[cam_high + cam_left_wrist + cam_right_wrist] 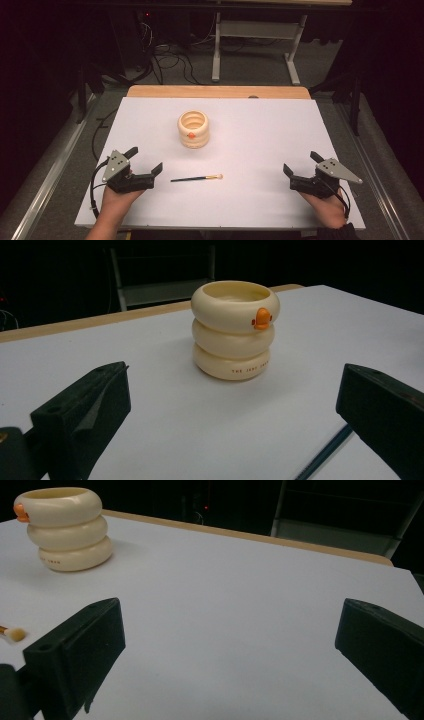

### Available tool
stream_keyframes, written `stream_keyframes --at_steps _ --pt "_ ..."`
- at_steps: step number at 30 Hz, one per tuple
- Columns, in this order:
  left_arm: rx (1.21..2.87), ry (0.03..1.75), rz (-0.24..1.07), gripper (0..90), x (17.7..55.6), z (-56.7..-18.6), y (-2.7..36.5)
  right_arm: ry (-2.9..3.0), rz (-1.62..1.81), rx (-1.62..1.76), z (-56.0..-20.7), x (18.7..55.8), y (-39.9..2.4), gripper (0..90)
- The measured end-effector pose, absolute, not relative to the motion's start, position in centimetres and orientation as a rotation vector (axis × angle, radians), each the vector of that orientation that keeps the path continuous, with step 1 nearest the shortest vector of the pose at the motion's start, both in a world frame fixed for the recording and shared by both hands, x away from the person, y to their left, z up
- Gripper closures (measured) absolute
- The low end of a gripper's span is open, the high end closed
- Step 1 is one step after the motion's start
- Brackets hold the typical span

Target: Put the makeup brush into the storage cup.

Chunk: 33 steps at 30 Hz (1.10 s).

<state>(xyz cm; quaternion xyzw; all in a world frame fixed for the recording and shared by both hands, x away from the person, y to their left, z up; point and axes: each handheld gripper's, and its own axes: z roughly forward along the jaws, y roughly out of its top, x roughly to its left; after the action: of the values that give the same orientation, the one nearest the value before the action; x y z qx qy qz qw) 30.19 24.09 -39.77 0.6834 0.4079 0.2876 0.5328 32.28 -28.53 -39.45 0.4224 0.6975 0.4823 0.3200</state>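
A cream ringed cup (193, 129) with an orange duck beak stands upright near the middle of the white table (260, 125). In the left gripper view the cup (234, 330) stands ahead of the jaws, and in the right gripper view the cup (67, 527) is far off at the upper left. A thin dark-handled brush (196, 178) lies flat in front of the cup, its pale tip (15, 634) pointing right. My left gripper (146, 160) rests open at the front left, just left of the brush handle (324, 452). At the front right my right gripper (301, 163) is open with nothing between its jaws.
A wooden strip (218, 91) borders the table's far edge. Behind it stand a white table frame (255, 47) and loose cables (172, 60) on the dark floor. Metal rails (47, 182) run along both sides of the table.
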Motion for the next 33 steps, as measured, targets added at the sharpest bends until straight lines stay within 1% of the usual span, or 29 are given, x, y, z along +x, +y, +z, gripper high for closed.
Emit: stream_keyframes --at_steps 33 --pt "1.624 0.994 0.656 1.9 30.41 -40.16 24.18 1.829 1.261 1.103 -39.44 32.23 -28.80 1.0"
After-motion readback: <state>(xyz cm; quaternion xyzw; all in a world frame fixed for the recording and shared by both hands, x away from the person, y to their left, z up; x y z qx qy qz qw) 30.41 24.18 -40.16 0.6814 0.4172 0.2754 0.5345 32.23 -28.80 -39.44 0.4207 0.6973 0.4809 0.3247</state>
